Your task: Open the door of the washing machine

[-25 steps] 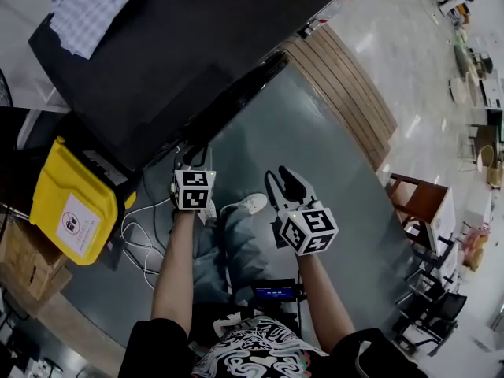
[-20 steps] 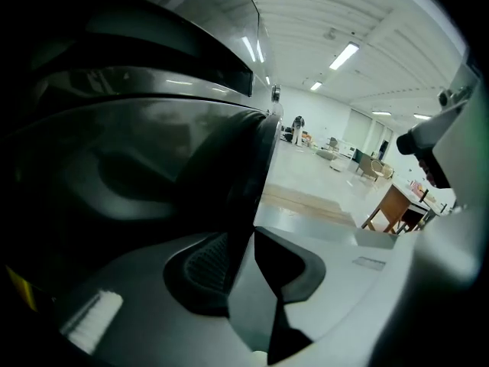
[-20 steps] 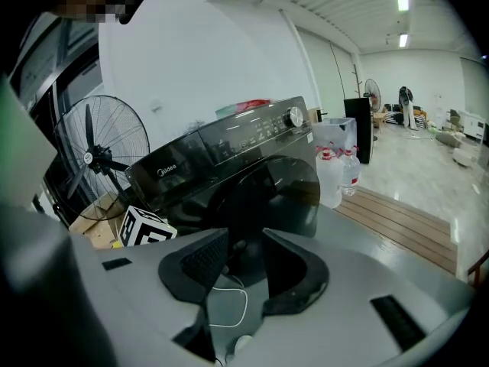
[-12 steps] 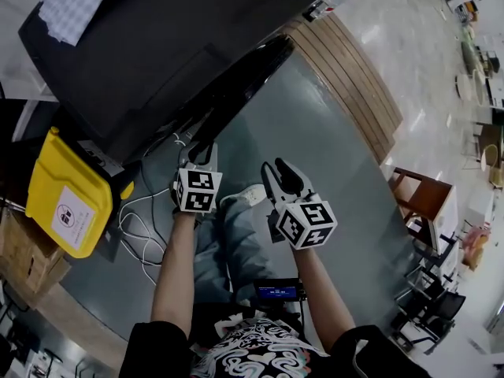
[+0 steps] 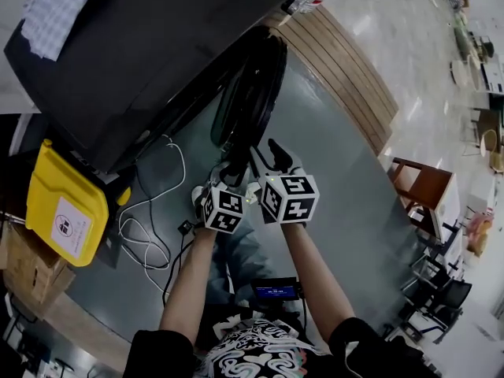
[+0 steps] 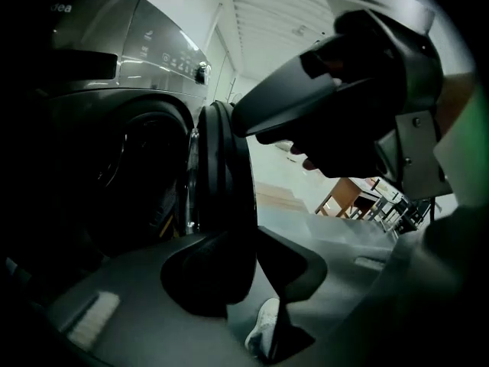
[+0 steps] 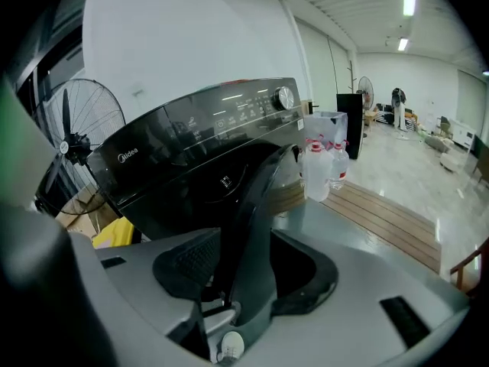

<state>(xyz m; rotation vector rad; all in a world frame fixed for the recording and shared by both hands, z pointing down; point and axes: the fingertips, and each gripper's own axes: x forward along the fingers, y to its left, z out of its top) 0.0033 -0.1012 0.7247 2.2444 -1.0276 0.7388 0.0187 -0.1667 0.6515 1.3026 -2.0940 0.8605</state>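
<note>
The dark washing machine (image 5: 118,61) stands at the upper left, and its round door (image 5: 252,93) hangs partly open, edge-on to me. Both grippers sit side by side at the door's lower rim. In the left gripper view the door (image 6: 225,205) rim runs between my left gripper's (image 6: 248,270) opening jaws, close to the left pad (image 6: 200,277), with a gap on the right. In the right gripper view the door (image 7: 256,205) edge also stands between my right gripper's (image 7: 248,270) opening jaws, clear of both pads. In the head view the left gripper (image 5: 233,172) and right gripper (image 5: 266,154) almost touch.
A yellow bin (image 5: 63,207) and loose cables (image 5: 150,227) lie left of the machine. A wooden slatted platform (image 5: 346,77) runs behind the door, with water bottles (image 7: 325,163) on it. A standing fan (image 7: 76,140) is at the left. My shoe (image 6: 263,339) is below.
The door has swung out from nearly shut to partly open. My left gripper moved right, up against the right gripper, and both now straddle the door's rim.
</note>
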